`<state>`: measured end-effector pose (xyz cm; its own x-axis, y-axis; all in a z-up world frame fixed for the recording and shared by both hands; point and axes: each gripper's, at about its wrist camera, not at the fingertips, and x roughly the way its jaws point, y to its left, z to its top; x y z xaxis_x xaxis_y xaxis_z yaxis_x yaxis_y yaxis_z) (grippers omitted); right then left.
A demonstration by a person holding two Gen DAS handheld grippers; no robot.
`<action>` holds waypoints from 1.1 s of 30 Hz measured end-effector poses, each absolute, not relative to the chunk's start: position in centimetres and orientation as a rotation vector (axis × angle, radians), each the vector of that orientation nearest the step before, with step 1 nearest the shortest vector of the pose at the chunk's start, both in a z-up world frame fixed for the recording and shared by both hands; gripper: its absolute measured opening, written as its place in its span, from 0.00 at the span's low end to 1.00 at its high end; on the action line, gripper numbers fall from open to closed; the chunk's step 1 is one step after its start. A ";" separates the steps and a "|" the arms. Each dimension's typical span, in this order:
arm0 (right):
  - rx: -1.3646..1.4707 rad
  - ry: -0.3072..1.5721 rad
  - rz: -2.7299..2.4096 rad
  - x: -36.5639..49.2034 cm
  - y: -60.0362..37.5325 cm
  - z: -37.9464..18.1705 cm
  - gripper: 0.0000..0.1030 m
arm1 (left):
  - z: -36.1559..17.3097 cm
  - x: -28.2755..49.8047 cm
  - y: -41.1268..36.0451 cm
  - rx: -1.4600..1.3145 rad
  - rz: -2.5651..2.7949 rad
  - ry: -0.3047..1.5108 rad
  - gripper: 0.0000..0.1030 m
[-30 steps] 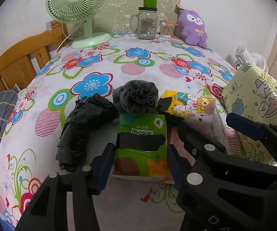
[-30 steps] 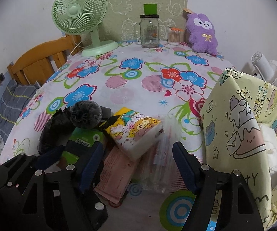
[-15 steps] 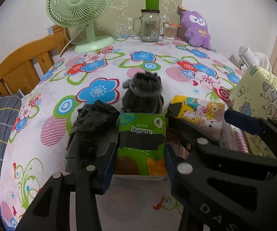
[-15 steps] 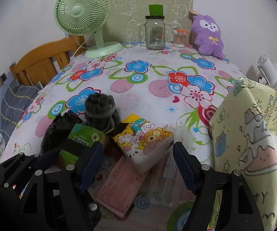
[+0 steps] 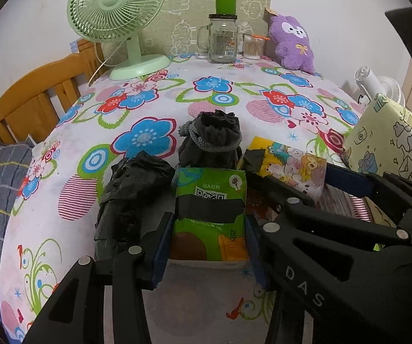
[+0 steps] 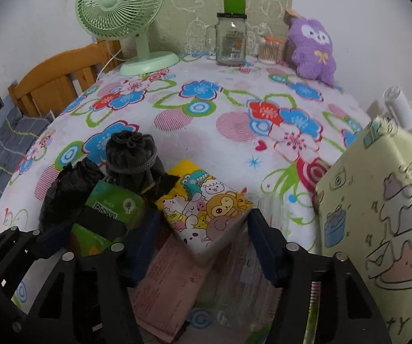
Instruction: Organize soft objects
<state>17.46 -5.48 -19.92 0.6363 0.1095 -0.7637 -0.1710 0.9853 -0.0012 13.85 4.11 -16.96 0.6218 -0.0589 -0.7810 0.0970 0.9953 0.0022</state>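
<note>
Left claw (image 5: 207, 243): its two blue tips press on both sides of the green pack (image 5: 210, 212), so it is clamped on it.
Right claw (image 6: 203, 246): its tips stand apart, one on each side of the cartoon pack (image 6: 206, 215). I cannot tell if they touch it.
Green pack: it lies on the tabletop (image 5: 229, 114) at the near edge, with a black strip across it.
Cartoon pack: it sits just right of the green pack, tilted, on top of pink paper (image 6: 171, 281) and clear wrap.
Black bag (image 5: 131, 197): it is crumpled and touches the left tip of the left claw.
Grey pouch (image 5: 211, 140): it stands just behind the green pack, tied with a cord.
Yellow bin (image 6: 383, 215): it is soft and stands at the right, near the cartoon pack.
Far end: a fan (image 5: 120, 23), a jar (image 5: 223, 43) and a purple plush (image 5: 292, 46).
What could go wrong: the green pack is squishy, so it may slip out if squeezed too little. The black bag may get dragged along. The two claws are close and may bump.
</note>
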 end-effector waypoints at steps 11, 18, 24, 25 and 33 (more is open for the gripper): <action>-0.063 0.854 0.166 16.5 -5.9 -19.0 0.48 | -16.1 13.1 3.6 0.051 -0.084 0.873 0.48; -0.049 0.823 0.166 15.6 -6.4 -17.6 0.48 | -14.8 12.2 3.3 0.050 -0.079 0.843 0.48; -0.044 0.786 0.167 14.4 -6.8 -16.0 0.48 | -13.4 11.3 3.0 0.048 -0.074 0.810 0.47; -0.044 0.781 0.166 14.2 -6.9 -15.7 0.48 | -13.1 11.1 2.9 0.047 -0.073 0.805 0.47; -0.037 0.736 0.162 12.6 -7.6 -13.3 0.48 | -11.0 9.7 2.4 0.039 -0.069 0.763 0.48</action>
<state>12.58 -7.56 -13.34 0.7293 0.1338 -0.6709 -0.1595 0.9869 0.0234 9.70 2.38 -11.01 0.7210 -0.0486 -0.6913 0.0768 0.9970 0.0101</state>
